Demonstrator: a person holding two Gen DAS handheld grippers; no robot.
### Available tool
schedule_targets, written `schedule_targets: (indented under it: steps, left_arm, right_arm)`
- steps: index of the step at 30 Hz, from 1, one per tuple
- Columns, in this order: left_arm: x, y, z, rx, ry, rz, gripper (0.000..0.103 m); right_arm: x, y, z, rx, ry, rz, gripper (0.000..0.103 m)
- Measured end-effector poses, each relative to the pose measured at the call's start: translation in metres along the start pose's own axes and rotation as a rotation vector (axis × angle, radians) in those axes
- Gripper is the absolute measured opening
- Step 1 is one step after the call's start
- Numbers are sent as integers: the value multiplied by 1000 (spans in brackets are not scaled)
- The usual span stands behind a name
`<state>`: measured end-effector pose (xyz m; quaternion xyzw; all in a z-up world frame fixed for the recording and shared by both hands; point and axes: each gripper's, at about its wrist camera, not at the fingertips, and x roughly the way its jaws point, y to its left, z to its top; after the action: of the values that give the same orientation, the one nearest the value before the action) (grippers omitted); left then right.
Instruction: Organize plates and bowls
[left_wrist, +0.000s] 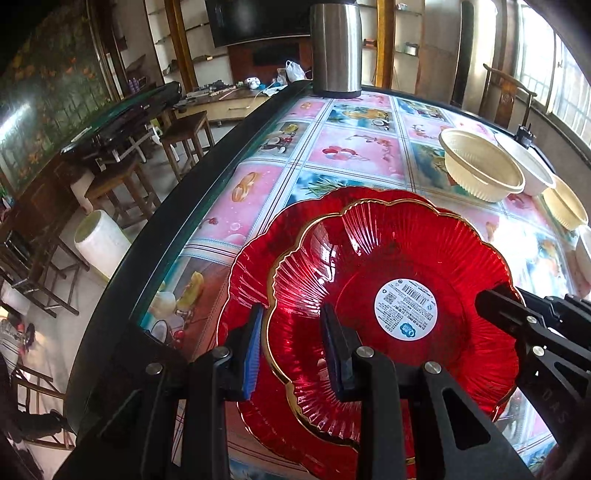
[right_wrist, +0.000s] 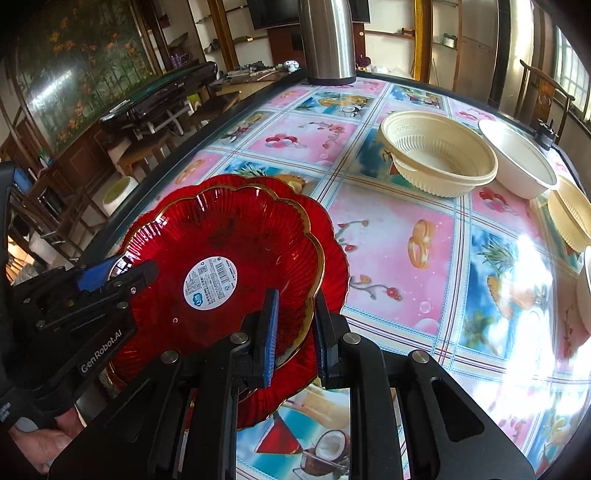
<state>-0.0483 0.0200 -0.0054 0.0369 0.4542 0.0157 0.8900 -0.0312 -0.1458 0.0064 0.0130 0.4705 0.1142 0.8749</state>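
A red scalloped glass plate (left_wrist: 388, 266) with a gold rim and a white round label sits on top of a second red plate (left_wrist: 255, 258) on the table. My left gripper (left_wrist: 293, 339) stands around the top plate's near-left rim, jaws a little apart. My right gripper (right_wrist: 295, 332) stands around the same plate's (right_wrist: 229, 251) right rim, pads close to the glass; it also shows in the left wrist view (left_wrist: 517, 314). The lower plate (right_wrist: 332, 258) shows beneath. Cream plastic bowls (right_wrist: 439, 158) sit at the far right.
A steel thermos (left_wrist: 336, 48) stands at the far table edge. A white bowl (right_wrist: 517, 158) and more cream bowls (right_wrist: 572, 218) sit along the right side. The table's dark rim (left_wrist: 184, 206) runs on the left, with stools and a white bin (left_wrist: 101, 247) beyond.
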Motion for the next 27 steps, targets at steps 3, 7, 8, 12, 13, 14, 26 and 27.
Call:
schedule_targets:
  steps: [3,7,8,12,13,14,26,27]
  left_arm:
    - [3,0,-3,8,0,16,30]
    - [6,4,-5,-1,3,21,30]
    - [7,5,-6,-1,4,23,30]
    - [5,6,-6,-1,0,21,30]
    - [4,6,-6,-3,-1,18,30]
    - [5,6,-5,-4,-1,15,29]
    - [-2,5,-8,8,-49,33,30]
    - [-2,6,-9,5,-49,29,30]
  right_arm:
    - [5,6,0,-33,16,-26,20]
    - [8,11,0,-58,22,-41,20]
    - [10,11,0,-59,28,-38,20]
    - [15,11,-1,-61,33,-38,22]
    - [14,11,-1,-57,31,-36,22]
    - [14,10,-1,-55,30,-35,22]
    - [14,16,-3,-65,33,-44,27]
    - [13,16,-4,-65,32,-42,27]
